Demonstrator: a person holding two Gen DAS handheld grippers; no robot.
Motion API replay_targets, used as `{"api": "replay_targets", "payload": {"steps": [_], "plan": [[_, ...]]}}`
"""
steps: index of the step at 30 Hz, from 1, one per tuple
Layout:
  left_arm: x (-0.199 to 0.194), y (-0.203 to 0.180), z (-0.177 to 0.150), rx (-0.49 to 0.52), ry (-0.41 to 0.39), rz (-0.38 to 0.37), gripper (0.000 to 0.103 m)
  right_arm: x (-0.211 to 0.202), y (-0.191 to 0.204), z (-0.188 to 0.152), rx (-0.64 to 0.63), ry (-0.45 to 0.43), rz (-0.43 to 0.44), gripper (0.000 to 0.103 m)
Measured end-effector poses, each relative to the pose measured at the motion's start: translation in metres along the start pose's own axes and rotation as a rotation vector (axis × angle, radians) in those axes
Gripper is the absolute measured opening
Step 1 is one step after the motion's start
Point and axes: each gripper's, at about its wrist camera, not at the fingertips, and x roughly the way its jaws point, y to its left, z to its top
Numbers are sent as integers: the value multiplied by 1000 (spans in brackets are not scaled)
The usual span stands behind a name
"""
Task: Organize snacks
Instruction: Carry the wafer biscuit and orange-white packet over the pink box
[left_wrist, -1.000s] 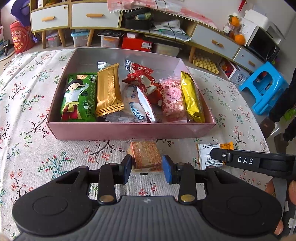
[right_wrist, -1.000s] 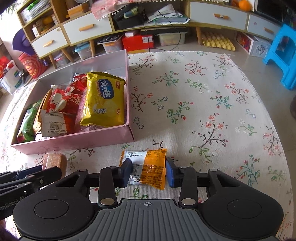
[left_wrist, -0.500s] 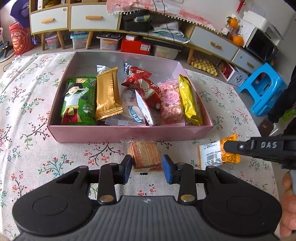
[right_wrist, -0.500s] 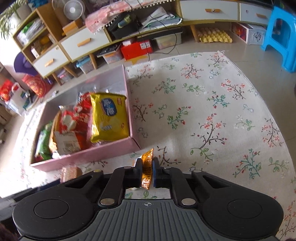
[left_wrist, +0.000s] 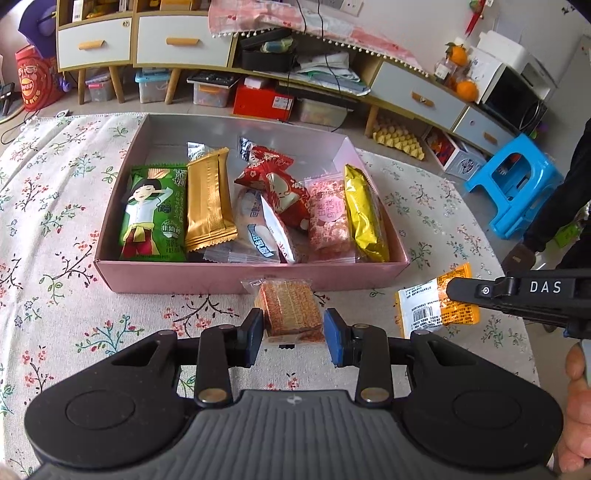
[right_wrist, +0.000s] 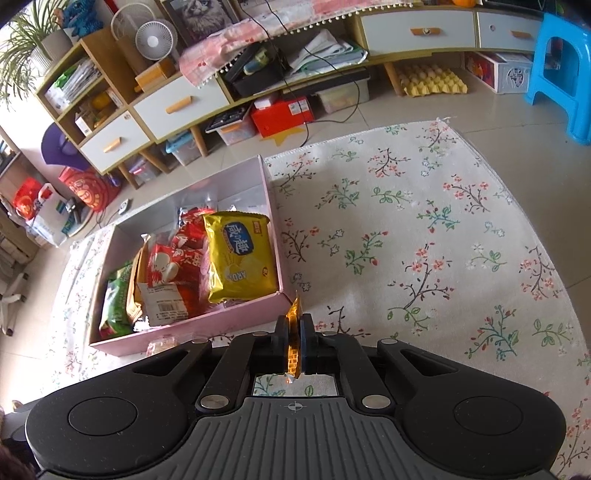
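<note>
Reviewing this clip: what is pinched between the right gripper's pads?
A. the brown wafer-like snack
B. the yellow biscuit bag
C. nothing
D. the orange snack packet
D: the right gripper is shut on the orange snack packet, seen edge-on between its pads; the left wrist view shows the same packet lifted beside the pink box.

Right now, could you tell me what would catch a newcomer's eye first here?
The pink box on the floral cloth, packed with bright snacks. In front of it, a brown wafer pack lies between the left gripper's pads. The right gripper is shut on an orange packet.
</note>
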Motion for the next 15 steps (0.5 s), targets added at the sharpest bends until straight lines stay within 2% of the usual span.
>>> {"api": "replay_targets", "payload": {"steps": [15], "plan": [[-11, -1, 2, -8, -36, -57, 33, -16, 1, 1, -13, -55, 4, 4]]}}
